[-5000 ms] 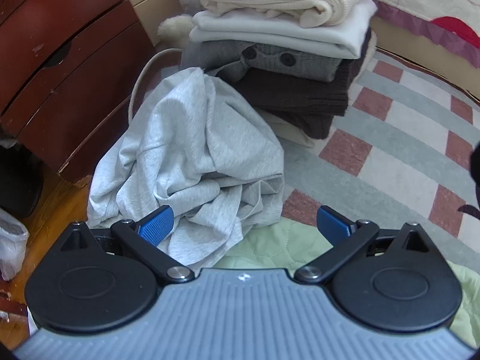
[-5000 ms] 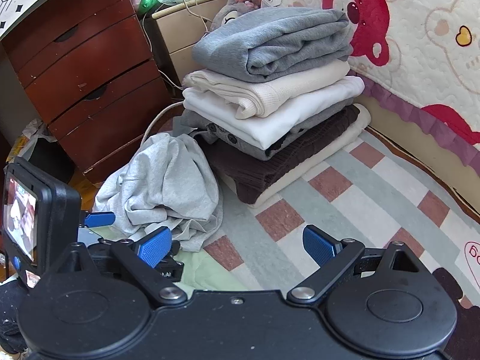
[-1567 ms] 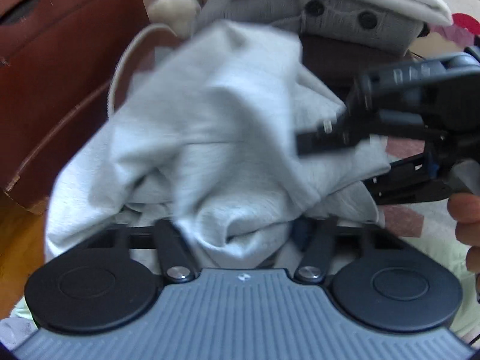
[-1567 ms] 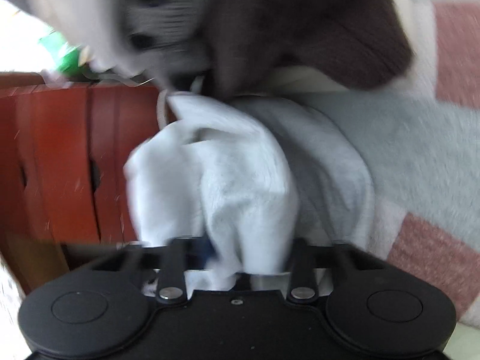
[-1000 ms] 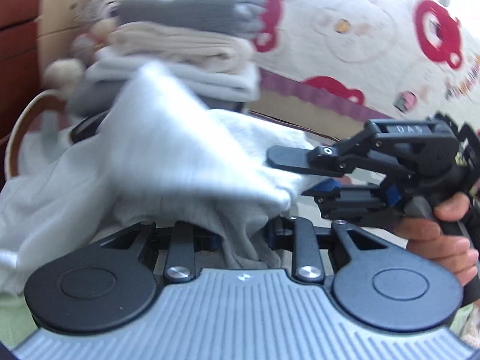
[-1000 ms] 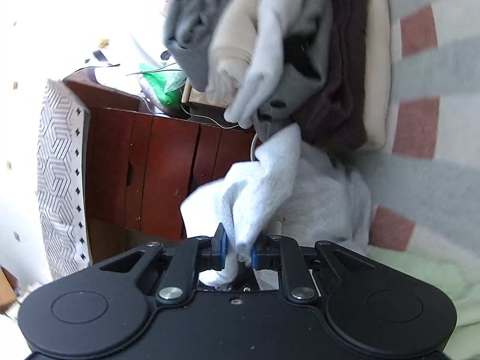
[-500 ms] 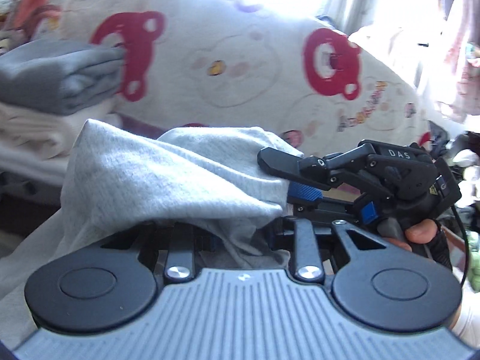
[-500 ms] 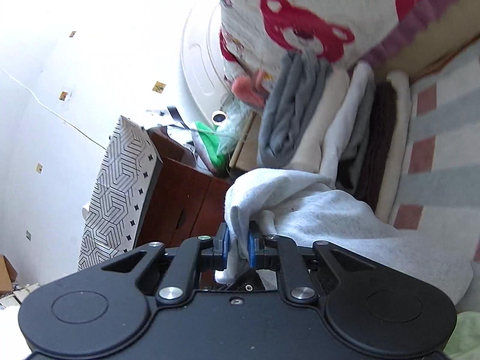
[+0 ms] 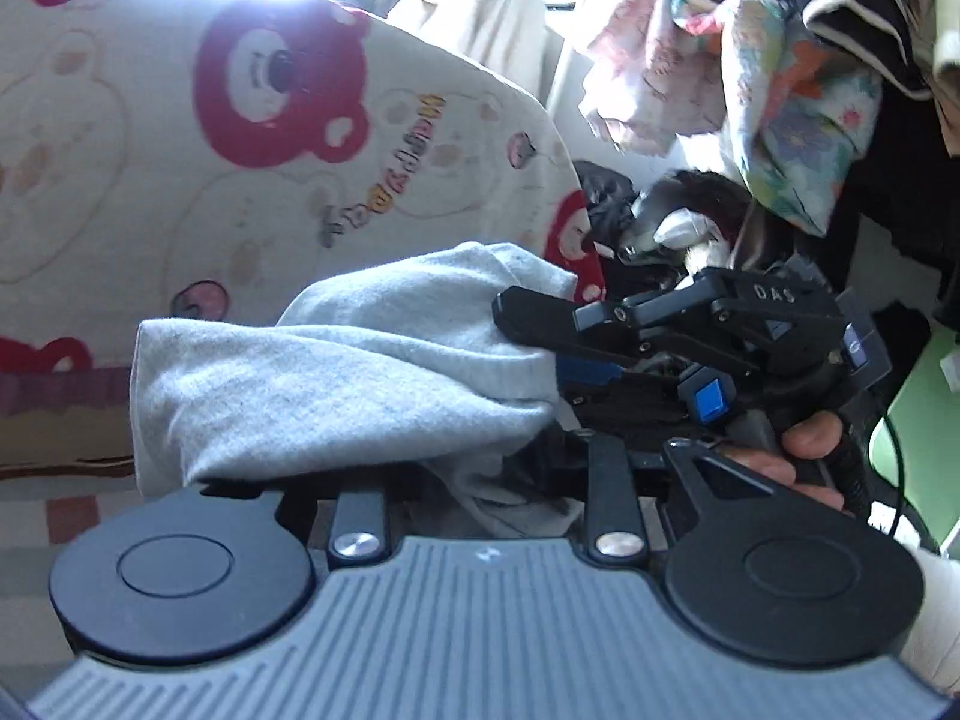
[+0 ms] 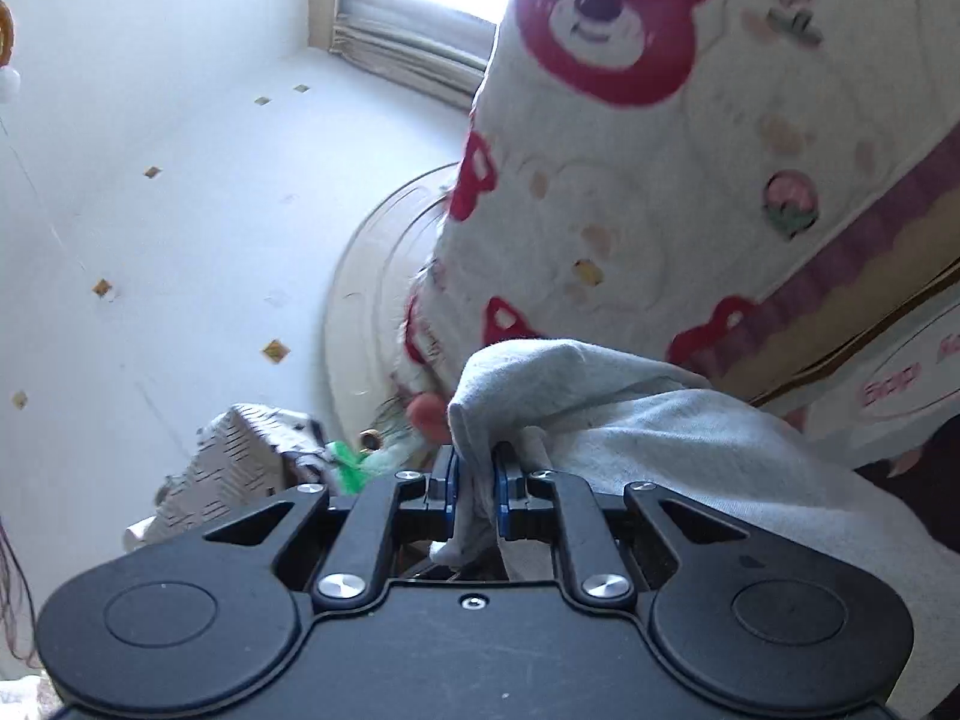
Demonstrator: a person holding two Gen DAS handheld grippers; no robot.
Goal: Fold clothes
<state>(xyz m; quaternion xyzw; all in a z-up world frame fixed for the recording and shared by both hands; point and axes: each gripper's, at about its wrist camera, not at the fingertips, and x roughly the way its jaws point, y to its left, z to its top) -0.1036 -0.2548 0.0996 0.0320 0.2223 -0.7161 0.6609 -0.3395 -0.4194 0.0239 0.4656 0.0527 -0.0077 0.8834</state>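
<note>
A light grey garment (image 9: pixel 336 384) is lifted up in the air and held by both grippers. My left gripper (image 9: pixel 486 480) is shut on a fold of it; the cloth drapes over the jaws and hides the fingertips. My right gripper (image 10: pixel 474 492) is shut on another bunch of the grey garment (image 10: pixel 648 438), with blue pads pressed on the cloth. The right gripper also shows in the left wrist view (image 9: pixel 564 354), just to the right, gripping the same garment, with a hand on its handle.
A bed cover with red bears (image 9: pixel 150 156) stands behind in the left wrist view and also in the right wrist view (image 10: pixel 690 150). Hanging clothes (image 9: pixel 768 90) are at the upper right. A patterned box (image 10: pixel 240 456) and a white wall lie to the left.
Both grippers have risen and tilted upward with the grey garment, off the floor pile. The folded stack has dropped out of both views.
</note>
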